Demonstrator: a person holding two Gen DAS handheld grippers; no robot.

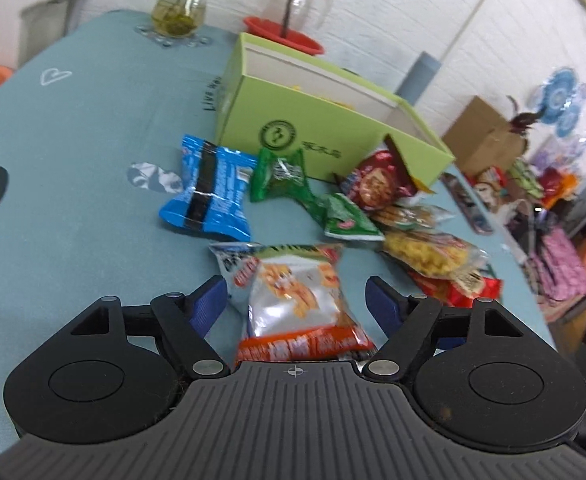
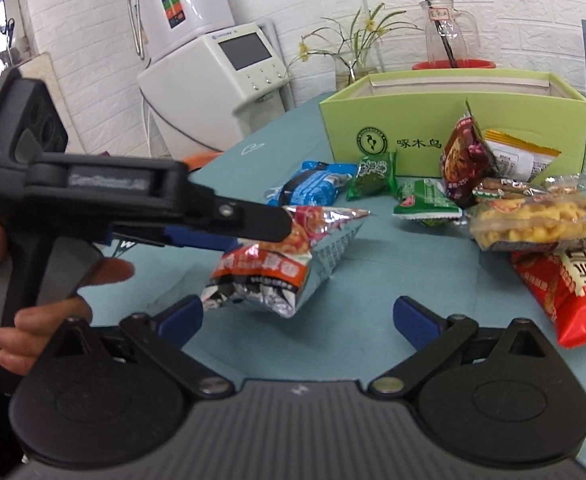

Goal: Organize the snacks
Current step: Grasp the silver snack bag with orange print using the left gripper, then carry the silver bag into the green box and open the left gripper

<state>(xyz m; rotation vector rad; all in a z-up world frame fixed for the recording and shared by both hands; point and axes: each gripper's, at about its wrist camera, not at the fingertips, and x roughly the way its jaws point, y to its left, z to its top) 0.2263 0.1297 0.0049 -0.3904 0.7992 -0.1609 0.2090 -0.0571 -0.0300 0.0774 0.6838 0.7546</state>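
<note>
A silver and orange snack bag (image 1: 297, 304) lies on the teal tablecloth between the open fingers of my left gripper (image 1: 296, 294); the pads stand clear of its sides. In the right wrist view the left gripper (image 2: 249, 226) reaches over the same bag (image 2: 277, 256). My right gripper (image 2: 297, 314) is open and empty just in front of that bag. A green open box (image 1: 325, 128) stands behind the snacks and also shows in the right wrist view (image 2: 453, 120). In front of it lie a blue bag (image 1: 209, 188), green packets (image 1: 281, 176), a yellow puff bag (image 2: 533, 224) and a red bag (image 2: 573, 284).
A glass vase with flowers (image 1: 179, 12), a glass jug (image 1: 305, 0) and a red dish (image 1: 283, 34) stand at the table's far edge. White appliances (image 2: 213, 68) stand left of the table. A cardboard box (image 1: 485, 136) and clutter sit beyond the right edge.
</note>
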